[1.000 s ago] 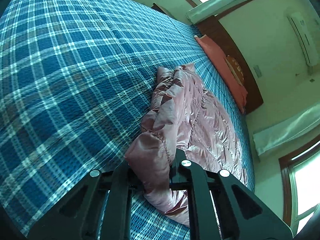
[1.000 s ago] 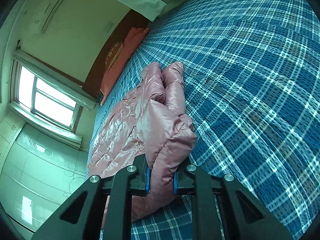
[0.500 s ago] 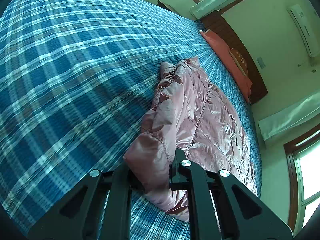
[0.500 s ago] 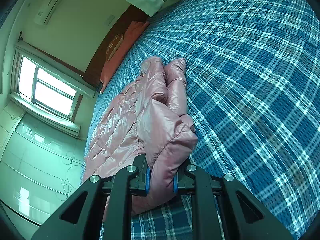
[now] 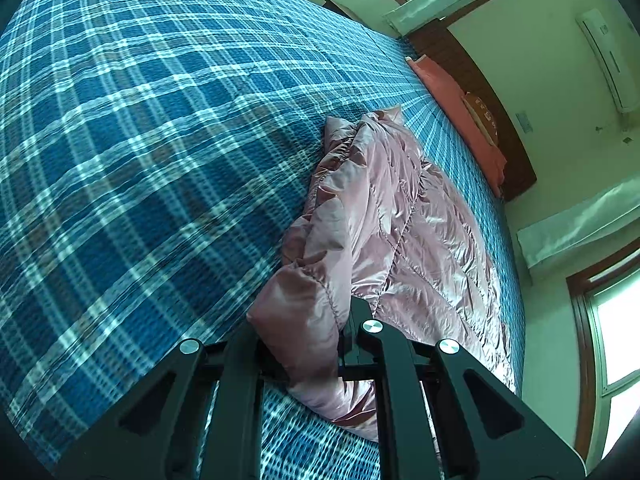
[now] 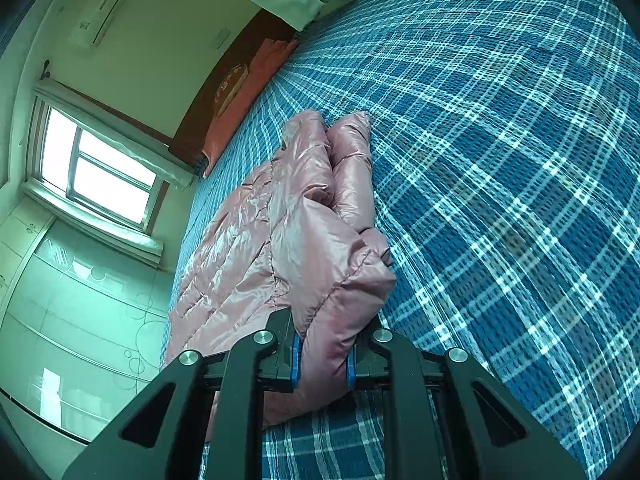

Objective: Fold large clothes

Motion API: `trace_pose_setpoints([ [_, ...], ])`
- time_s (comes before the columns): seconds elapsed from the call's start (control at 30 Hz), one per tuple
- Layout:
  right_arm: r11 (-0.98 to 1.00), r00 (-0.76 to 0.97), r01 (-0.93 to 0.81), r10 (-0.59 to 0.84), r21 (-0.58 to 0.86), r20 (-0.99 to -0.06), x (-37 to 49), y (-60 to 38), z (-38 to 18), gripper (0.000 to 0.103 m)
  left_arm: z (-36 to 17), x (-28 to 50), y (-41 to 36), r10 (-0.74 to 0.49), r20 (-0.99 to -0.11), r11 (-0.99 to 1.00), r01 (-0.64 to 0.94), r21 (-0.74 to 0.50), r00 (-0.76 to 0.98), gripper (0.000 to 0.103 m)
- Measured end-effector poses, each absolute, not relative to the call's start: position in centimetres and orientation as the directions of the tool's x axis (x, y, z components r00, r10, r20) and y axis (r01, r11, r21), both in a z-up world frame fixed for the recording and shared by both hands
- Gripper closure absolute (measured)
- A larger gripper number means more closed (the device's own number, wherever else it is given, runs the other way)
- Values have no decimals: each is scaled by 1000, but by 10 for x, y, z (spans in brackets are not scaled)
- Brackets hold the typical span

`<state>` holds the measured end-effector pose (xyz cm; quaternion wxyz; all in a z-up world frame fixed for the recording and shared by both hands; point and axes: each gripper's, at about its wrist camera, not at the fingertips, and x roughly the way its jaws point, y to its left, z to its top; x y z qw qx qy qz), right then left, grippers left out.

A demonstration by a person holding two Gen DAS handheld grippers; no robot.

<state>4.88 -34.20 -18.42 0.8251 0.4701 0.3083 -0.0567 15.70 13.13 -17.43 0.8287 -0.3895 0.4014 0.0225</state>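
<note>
Right, the bed [image 5: 140, 140] fills both views, a broad blue plaid spread [image 6: 500, 160] running all the way up to a dark wooden headboard [image 5: 480, 92] with an orange-red pillow [image 5: 460, 108] laid along it. Pale walls around it, an air conditioner [image 5: 608, 60] high up, a bright window [image 6: 100, 172] and pale cupboard doors [image 6: 60, 312] off to one side in the right wrist view.

On the spread lies the jacket [image 5: 400, 220], a shiny pink quilted thing, stretched out lengthwise near one edge of the bed. Its body lies flat on the plaid; the side nearer the open spread is bunched up in a ridge, and in the right wrist view two padded rolls of jacket [image 6: 312, 208] lie side by side at the far end.

Now the tools. The left gripper [image 5: 304, 344] is clamped on a fat fold of the jacket at its near end, the fabric bulging out above the black fingers [image 5: 360, 320] and sagging below them. The right gripper [image 6: 324, 356] is closed just the same on another corner, its blue pads [image 6: 295, 360] pressing into the pink padding from both sides. Both held corners are lifted clear of the spread, the rest trailing down onto the bed.
</note>
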Motion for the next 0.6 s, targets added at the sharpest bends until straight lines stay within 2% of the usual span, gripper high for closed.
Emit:
trace_pose_setpoints([
  [0.4,538,803,385,205,750,-559,44,-344,-194,87,-185,138,136,-274,-696,714,-344,-609,664,91],
  [0.5,525,808,379,214,762,-549,43,-347,-197,85,-186,139,135,-273,-699,718,-344,-605,661,86],
  [0.6,505,813,378,221,776,-540,38,-352,-202,80,-188,137,137,-277,-702,713,-350,-608,657,76],
])
